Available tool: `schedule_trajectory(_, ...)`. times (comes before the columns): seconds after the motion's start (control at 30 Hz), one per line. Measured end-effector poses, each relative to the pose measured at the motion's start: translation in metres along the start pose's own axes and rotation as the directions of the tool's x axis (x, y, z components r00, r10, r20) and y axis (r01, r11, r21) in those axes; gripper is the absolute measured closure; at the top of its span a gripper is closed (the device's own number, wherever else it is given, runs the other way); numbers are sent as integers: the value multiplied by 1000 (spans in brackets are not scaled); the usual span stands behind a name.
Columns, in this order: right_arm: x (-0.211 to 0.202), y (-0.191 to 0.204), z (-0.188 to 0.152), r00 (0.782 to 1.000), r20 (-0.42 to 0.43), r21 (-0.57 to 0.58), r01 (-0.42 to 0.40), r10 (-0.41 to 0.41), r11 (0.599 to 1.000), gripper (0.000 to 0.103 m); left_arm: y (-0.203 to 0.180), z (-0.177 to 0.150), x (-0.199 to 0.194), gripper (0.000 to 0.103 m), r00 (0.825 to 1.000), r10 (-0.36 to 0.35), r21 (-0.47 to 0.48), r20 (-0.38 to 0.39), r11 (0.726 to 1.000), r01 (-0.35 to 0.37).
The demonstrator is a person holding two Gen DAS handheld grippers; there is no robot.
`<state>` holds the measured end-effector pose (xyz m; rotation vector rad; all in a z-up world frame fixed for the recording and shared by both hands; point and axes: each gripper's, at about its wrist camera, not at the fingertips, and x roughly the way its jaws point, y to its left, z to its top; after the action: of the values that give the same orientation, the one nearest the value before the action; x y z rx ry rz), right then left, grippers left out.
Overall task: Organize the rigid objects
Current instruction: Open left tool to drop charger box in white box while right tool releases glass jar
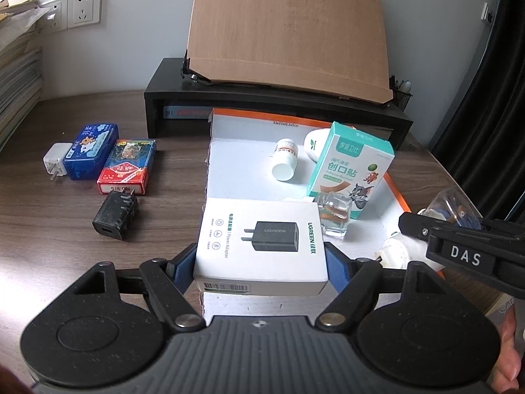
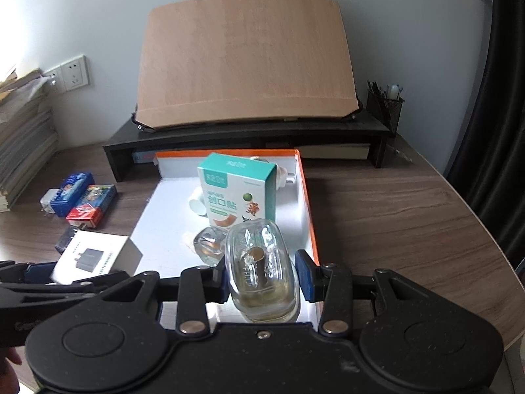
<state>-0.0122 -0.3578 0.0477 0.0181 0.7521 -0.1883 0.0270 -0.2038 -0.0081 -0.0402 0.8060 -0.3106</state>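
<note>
A: Quick status; landmark = the shallow white cardboard tray with orange rim [image 2: 310,216] on the dark wood-grain desk [image 2: 410,216].

B: L gripper [image 1: 261,256]: blue pads pinching the white rectangular UGREEN charger box [image 1: 259,244] by its two sides; box sits over the tray's near-left corner; can't tell if it rests on the rim or is carried.

A: R gripper [image 2: 262,274]?

B: Clamped on a clear glass perfume bottle w/ yellowish liquid [image 2: 262,269]; blue pads on both sides; bottle above the tray's near end, by its right wall.

A: Inside the tray?

B: Teal-and-white adhesive-bandage carton w/ cartoon print [image 1: 351,170], upright, mid-tray; small clear square glass bottle [image 1: 336,215] just in front of it, touching or nearly; white pill bottle w/ red label [image 1: 285,159] lying on its side left of the carton; white rounded item behind the carton, too hidden to ID; another white rounded thing [image 1: 393,251] at the near-right corner.

A: Outside?

B: All left of the tray: black plug adapter [image 1: 115,218] nearest; red-and-blue playing-card pack [image 1: 126,170] behind it; blue plastic case [image 1: 90,151] beside that; white wall charger [image 1: 57,161] farthest left.

A: Behind the tray?

B: Black monitor riser [image 2: 242,138] w/ a tilted tan wooden board [image 2: 242,62] on top; black mesh pen cup [image 2: 384,106] at the riser's right end.
</note>
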Motion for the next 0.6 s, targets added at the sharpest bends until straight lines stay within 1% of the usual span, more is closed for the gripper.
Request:
schedule_trajectory(0.07,5,0,2,1000,-1,-10,1,-1,1000,53,0,0,2,24,1000,4,1,-6,1000,-4)
schedule_trajectory(0.1,7,0,4,1000,8,-10,-5,5,1000,49,0,1,4,24,1000,6,1,-9,1000,-6)
schedule_trajectory(0.13,8,-1,6,1000,24,-8,-18,19,1000,38,0,1,5,24,1000,8,1,-12,1000,-8)
schedule_trajectory(0.17,9,-1,8,999,41,-10,-22,23,1000,34,0,1,6,24,1000,9,4,-14,1000,-9)
schedule_trajectory(0.23,4,-1,12,995,96,-11,-17,18,1000,33,0,3,7,24,1000,14,10,-17,1000,-14)
schedule_trajectory(0.27,0,-2,14,992,126,-8,-24,25,1000,31,0,3,8,24,1000,17,12,-19,1000,-16)
schedule_trajectory(0.37,-14,-8,17,977,214,15,-21,17,1000,25,1,5,12,24,999,15,8,-28,1000,-15)
schedule_trajectory(0.4,-18,-10,17,972,235,19,-19,14,1000,25,0,5,13,24,999,13,8,-31,1000,-13)
schedule_trajectory(0.47,-25,-13,17,965,264,32,-14,5,999,25,-2,6,15,24,999,7,14,-36,1000,-6)
schedule_trajectory(0.6,-35,-18,18,956,292,51,-26,10,998,25,-7,5,17,23,999,-13,24,-45,1000,15)
